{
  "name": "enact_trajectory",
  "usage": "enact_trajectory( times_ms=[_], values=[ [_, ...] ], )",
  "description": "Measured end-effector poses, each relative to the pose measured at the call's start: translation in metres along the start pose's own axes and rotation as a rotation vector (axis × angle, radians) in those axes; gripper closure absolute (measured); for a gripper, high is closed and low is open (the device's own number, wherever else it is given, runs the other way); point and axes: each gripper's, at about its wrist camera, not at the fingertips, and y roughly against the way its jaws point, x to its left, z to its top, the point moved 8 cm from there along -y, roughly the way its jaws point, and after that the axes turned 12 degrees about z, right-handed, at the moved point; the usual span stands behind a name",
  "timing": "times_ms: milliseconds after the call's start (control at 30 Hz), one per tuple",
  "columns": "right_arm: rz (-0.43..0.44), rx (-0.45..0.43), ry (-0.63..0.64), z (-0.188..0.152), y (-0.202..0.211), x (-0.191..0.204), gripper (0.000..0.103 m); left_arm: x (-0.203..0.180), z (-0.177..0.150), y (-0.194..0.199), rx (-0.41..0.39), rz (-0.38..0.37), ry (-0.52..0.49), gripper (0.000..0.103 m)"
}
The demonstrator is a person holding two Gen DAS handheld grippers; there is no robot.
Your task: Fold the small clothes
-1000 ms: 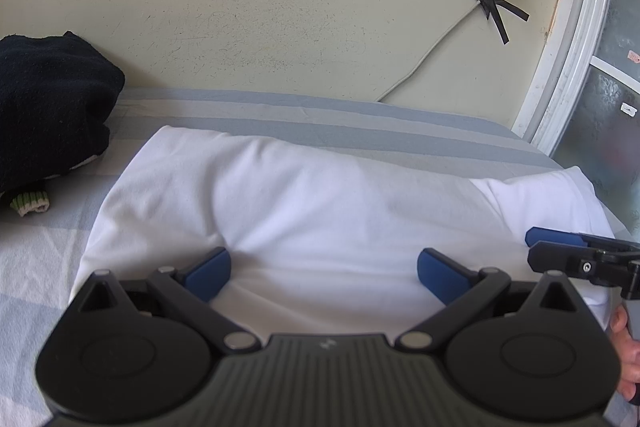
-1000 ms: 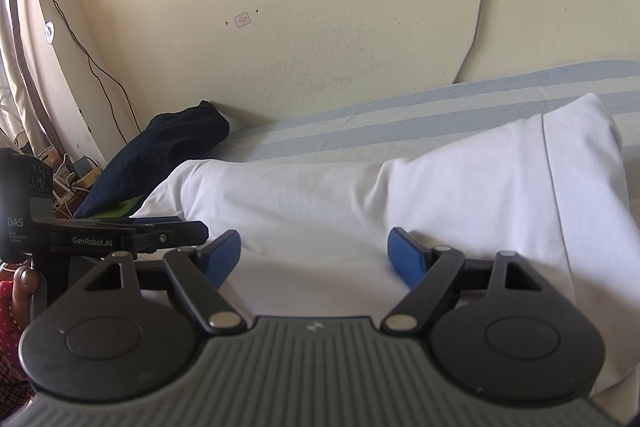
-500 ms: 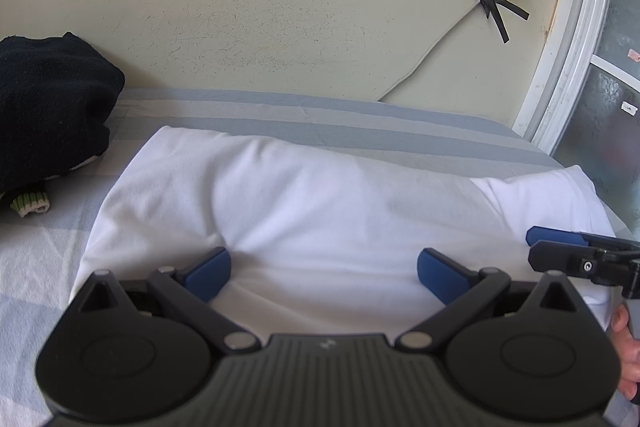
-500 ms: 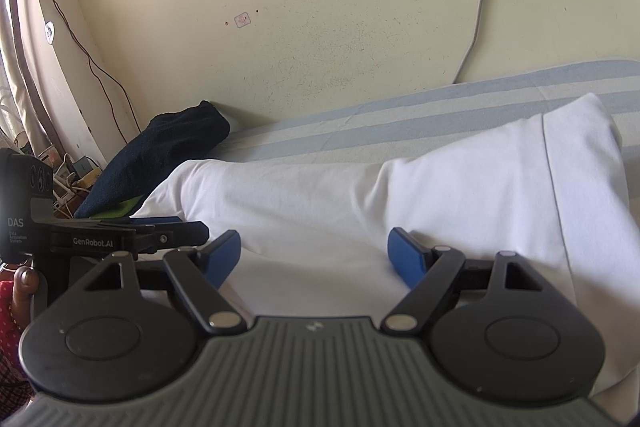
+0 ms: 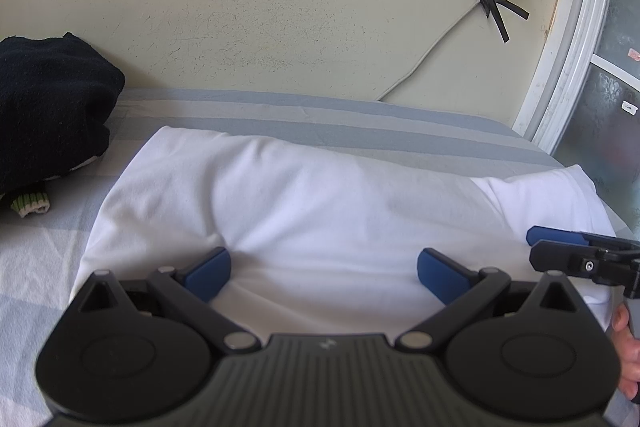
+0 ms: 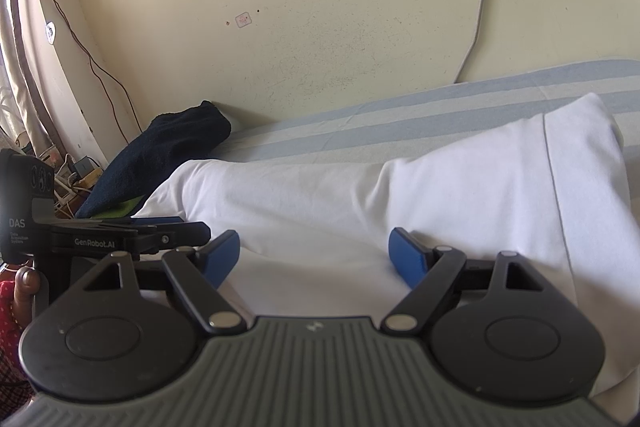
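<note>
White garment (bed), grippers spread

striped bed, white garment, dark cloth

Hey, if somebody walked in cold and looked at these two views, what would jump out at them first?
First the white garment spread wide across the striped bed sheet, filling the middle of both views. Next, the left gripper and right gripper, both open, their blue fingers resting at the garment's near edge, side by side. Then the dark bundle of clothing at the bed's far left by the wall, and the black tape cross pinning a cable up right.
</note>
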Motion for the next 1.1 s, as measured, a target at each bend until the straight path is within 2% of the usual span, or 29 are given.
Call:
enact_trajectory(
  times_ms=[1100],
  values=[
    [-0.006, 0.010, 0.005, -0.0002, -0.0027, 0.0012, 0.019, 0.0000, -0.0019, -0.0016, 0.002, 0.010, -0.020, 0.000]
  ],
)
